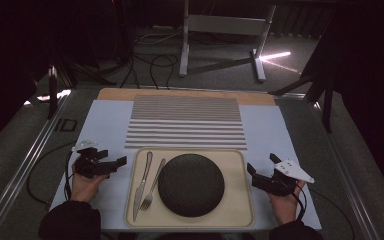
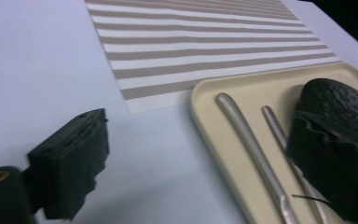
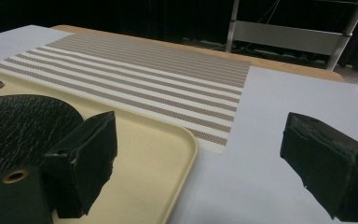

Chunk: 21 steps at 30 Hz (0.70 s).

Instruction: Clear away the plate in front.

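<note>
A cream rectangular tray [image 1: 240, 210] sits on the pale blue tabletop [image 1: 105, 125], holding a round black textured plate [image 1: 191, 184] with a silver knife [image 1: 142, 184] and silver fork [image 1: 154, 185] lying left of it. A striped beige placemat [image 1: 186, 122] lies beyond the tray. The left gripper [image 1: 117, 164] and right gripper [image 1: 254, 172] flank the tray, fingers spread open and empty.

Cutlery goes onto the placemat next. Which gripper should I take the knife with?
Left, probably. The left gripper is open beside the tray edge where the knife and fork lie. The right gripper has the black plate in between.
</note>
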Motion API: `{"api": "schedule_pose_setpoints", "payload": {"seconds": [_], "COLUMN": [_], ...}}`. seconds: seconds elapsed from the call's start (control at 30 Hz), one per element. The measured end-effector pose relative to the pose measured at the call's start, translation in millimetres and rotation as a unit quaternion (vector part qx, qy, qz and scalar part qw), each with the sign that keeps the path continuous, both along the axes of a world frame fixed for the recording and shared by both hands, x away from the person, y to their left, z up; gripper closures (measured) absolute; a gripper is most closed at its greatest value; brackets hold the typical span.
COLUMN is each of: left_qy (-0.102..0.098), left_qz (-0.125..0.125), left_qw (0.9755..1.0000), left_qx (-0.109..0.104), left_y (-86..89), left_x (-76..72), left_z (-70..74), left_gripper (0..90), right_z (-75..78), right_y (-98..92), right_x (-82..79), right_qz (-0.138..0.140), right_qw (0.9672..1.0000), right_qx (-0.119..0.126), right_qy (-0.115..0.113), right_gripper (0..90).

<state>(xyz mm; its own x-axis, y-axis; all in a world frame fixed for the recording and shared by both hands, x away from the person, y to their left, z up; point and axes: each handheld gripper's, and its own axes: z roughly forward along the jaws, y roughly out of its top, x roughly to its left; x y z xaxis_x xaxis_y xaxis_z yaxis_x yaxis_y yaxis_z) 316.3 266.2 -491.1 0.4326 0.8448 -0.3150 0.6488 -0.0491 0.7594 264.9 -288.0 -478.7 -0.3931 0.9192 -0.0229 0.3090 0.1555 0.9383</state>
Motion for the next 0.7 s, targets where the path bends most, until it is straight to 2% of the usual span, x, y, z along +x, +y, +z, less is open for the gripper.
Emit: {"api": "schedule_pose_setpoints", "payload": {"seconds": [0.03, 0.17, 0.2, 0.27, 0.3, 0.37, 0.43, 0.5, 0.53, 0.7], "left_qy": [-0.007, -0.018, -0.018, -0.031, -0.046, -0.060, -0.067, -0.087, -0.087, -0.121], "left_qz": [-0.005, 0.008, 0.008, 0.011, 0.015, 0.019, 0.022, 0.020, 0.020, 0.010], "left_qw": [1.0000, 0.9997, 0.9997, 0.9994, 0.9987, 0.9974, 0.9969, 0.9948, 0.9948, 0.9905], "left_qx": [0.003, 0.012, 0.012, 0.009, 0.019, 0.033, 0.036, 0.050, 0.050, 0.066], "left_y": [3.7, 11.8, 11.8, 15.9, 18.7, 20.2, 20.9, 22.1, 22.1, 22.1], "left_x": [-1.7, -4.4, -4.4, -6.9, -9.6, -12.4, -13.6, -17.4, -17.4, -22.8], "left_z": [0.7, 1.5, 1.5, 2.5, 4.4, 6.9, 8.2, 11.3, 11.3, 11.8], "left_gripper": [2.5, 0.2, 0.2, 0.2, 0.1, 0.1, 0.1, 0.1, 0.1, 0.0], "right_z": [-0.1, -0.7, -0.9, -1.3, -2.4, -3.6, -4.6, -5.0, -4.9, -7.0], "right_y": [0.3, 0.6, 0.3, 0.0, -1.0, -3.0, -5.5, -7.3, -8.2, -13.7], "right_x": [-0.1, -0.6, -0.9, -1.0, -1.8, -2.9, -3.9, -5.1, -5.7, -6.2], "right_qz": [0.000, 0.002, 0.004, 0.006, 0.007, 0.009, 0.016, 0.023, 0.027, 0.044], "right_qw": [1.0000, 1.0000, 1.0000, 1.0000, 1.0000, 0.9999, 0.9998, 0.9997, 0.9996, 0.9988], "right_qx": [0.000, -0.001, -0.002, -0.003, -0.005, -0.005, -0.005, -0.005, 0.000, 0.006], "right_qy": [0.001, 0.002, 0.002, 0.001, 0.002, 0.005, 0.006, 0.008, 0.009, 0.020], "right_gripper": [10.6, 10.6, 10.6, 10.6, 10.5, 10.5, 10.4, 10.3, 10.1, 9.0]}}
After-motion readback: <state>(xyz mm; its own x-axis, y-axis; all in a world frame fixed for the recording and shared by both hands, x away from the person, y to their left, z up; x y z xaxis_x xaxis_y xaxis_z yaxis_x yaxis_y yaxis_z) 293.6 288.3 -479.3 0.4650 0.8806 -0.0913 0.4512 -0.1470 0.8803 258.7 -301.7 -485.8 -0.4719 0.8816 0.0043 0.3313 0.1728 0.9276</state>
